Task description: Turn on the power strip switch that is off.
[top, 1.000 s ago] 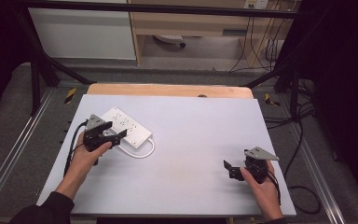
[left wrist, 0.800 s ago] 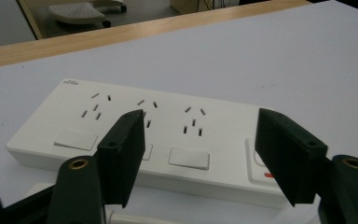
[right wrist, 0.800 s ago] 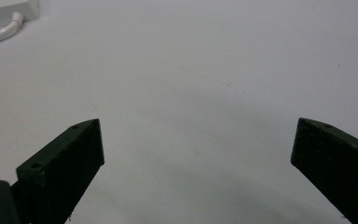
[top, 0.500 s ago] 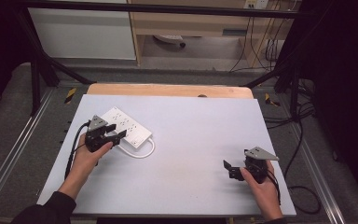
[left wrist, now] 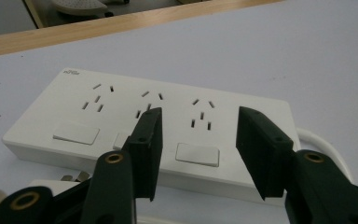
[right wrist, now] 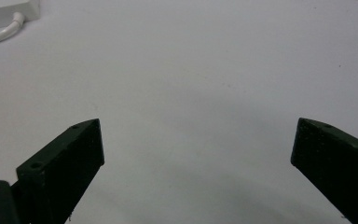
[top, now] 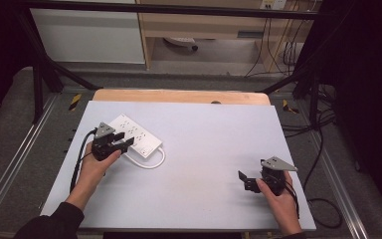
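Black left gripper (top: 121, 143) over power strip (top: 134, 135), half-closed

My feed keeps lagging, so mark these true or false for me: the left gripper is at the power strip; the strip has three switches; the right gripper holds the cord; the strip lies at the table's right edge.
1. The left gripper is at the white power strip. True; its fingers have just been closing, and nothing is pinched between them.
2. The strip has three switches. True.
3. The right gripper holds the white cord. False: it is open over bare table.
4. The strip lies at the table's right edge. False: it lies at the far left.
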Tool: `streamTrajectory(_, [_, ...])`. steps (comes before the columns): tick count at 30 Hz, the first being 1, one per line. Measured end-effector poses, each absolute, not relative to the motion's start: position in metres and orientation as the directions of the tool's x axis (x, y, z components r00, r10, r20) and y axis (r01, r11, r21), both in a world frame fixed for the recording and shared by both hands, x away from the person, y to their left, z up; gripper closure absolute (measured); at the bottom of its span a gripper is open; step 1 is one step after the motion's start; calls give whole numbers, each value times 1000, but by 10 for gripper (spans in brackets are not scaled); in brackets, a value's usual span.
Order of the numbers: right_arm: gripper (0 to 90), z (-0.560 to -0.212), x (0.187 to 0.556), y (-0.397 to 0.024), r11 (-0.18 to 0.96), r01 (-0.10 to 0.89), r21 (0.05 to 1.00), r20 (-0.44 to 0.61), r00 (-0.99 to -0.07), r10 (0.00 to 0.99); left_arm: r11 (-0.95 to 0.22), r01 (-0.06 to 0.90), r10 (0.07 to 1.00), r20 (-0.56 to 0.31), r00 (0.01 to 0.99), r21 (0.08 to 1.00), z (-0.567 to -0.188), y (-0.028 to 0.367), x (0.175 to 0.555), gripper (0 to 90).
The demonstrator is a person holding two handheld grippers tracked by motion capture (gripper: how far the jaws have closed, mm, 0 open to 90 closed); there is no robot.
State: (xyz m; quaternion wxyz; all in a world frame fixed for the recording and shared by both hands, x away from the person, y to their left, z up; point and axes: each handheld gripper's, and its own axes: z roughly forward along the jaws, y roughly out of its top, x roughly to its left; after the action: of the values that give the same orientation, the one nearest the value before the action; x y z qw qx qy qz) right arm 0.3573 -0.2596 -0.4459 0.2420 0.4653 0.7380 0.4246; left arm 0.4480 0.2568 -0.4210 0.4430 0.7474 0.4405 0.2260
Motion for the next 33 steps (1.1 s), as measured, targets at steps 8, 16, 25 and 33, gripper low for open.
streamTrajectory(8, [29,-446,357,-259,207,481,852,38,-452,891,-214,468,854,-68,516,858,-424,258,451,610])
streamTrajectory(16, [29,-446,357,-259,205,482,852,40,-451,892,-216,480,844,-84,529,851,-430,255,455,654])
streamTrajectory(25, [29,-446,357,-259,208,481,851,38,-452,891,-223,487,832,-95,546,844,-432,256,455,755])
streamTrajectory(33, [29,-446,357,-259,210,481,851,37,-453,891,-228,493,826,-101,555,840,-434,254,456,858])
